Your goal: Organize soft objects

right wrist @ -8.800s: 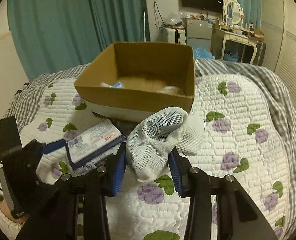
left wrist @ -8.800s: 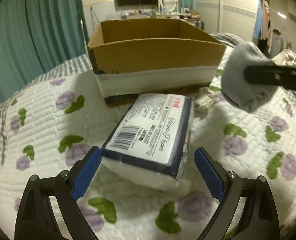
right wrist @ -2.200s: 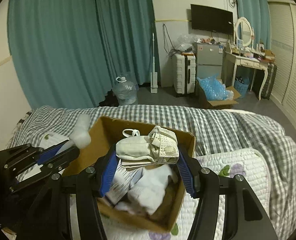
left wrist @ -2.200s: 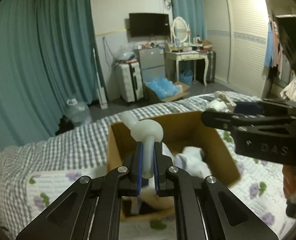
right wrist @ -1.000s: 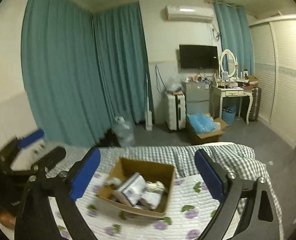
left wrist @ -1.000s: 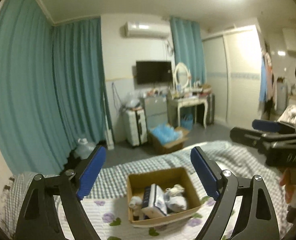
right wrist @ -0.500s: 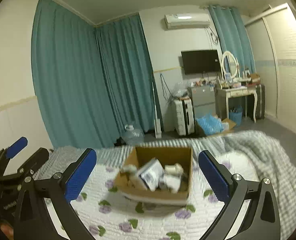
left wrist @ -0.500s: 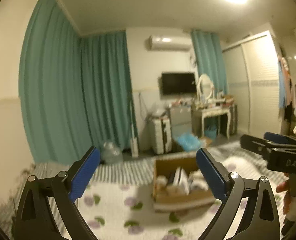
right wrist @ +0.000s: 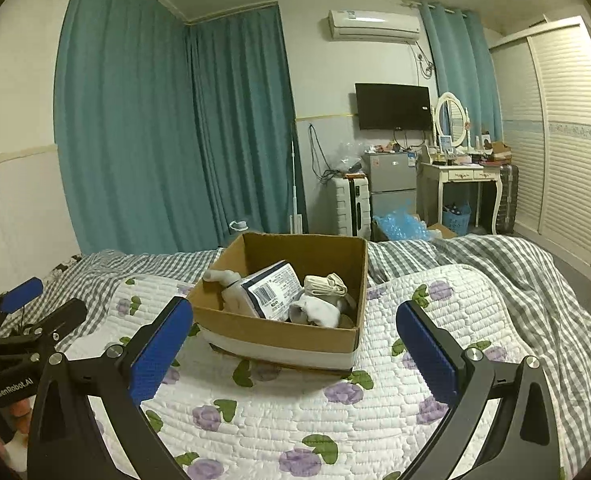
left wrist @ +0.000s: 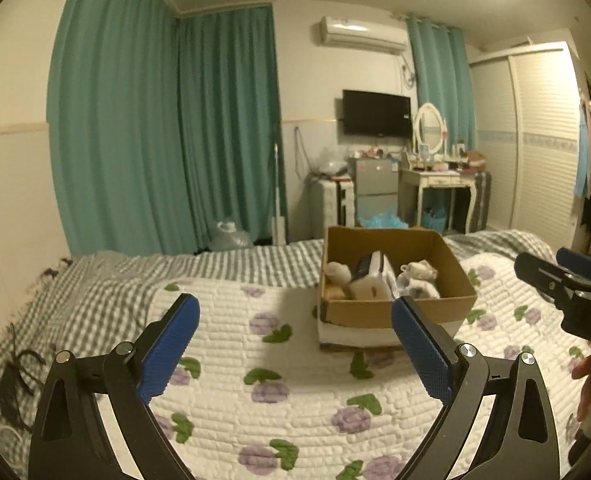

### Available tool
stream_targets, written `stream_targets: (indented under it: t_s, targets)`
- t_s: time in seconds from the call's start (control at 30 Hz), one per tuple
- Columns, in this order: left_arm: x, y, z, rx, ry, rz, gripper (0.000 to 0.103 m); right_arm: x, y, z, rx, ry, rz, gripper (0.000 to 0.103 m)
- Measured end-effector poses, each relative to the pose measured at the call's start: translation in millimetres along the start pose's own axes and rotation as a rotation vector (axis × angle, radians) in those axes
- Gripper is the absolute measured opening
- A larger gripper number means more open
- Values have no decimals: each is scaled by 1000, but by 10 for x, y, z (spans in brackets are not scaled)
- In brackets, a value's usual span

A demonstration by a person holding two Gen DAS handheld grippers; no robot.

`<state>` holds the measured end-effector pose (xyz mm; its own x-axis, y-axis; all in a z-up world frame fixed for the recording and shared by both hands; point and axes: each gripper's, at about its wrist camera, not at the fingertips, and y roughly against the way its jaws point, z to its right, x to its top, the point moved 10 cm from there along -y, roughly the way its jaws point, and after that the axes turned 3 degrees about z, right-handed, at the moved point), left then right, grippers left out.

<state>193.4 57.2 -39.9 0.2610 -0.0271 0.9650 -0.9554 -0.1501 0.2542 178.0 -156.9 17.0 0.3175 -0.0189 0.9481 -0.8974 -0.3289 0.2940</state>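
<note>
A cardboard box (left wrist: pixel 399 314) (right wrist: pixel 271 332) stands on the flowered white quilt (left wrist: pixel 295 392) (right wrist: pixel 295 408). It holds a tissue-paper pack (right wrist: pixel 273 294) (left wrist: pixel 373 278), a white sock (right wrist: pixel 315 312), a folded cream mask (right wrist: pixel 325 283) and a knotted white cloth (right wrist: pixel 225 280). My left gripper (left wrist: pixel 295 344) is open and empty, well back from the box. My right gripper (right wrist: pixel 293 344) is open and empty, also back from the box. The right gripper also shows at the right edge of the left wrist view (left wrist: pixel 567 280).
The quilt lies on a grey checked bedspread (right wrist: pixel 515 280). Teal curtains (right wrist: pixel 167 140), a suitcase (right wrist: pixel 349 206), a small fridge (right wrist: pixel 389 180), a dressing table (right wrist: pixel 463 178) and a wardrobe (right wrist: pixel 563 140) line the far side. A black cable (left wrist: pixel 19 376) lies at the bed's left edge.
Both grippers let go of their items over the box, opened and drew back and up. In the last half second both views dipped slightly toward the bed.
</note>
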Motion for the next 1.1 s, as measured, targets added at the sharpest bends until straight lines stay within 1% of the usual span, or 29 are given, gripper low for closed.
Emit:
stream_targets:
  t_s: [0.23, 0.5, 1.1]
  targets:
    - [-69, 57, 8, -7, -2, -3, 98, 12, 40, 17, -3, -11, -3, 102]
    - [-62, 102, 4, -29, 24, -16, 98, -21, 21, -35, -10, 23, -13, 102]
    - [-69, 113, -29, -10, 24, -23, 98, -20, 24, -85, -2, 36, -7, 102]
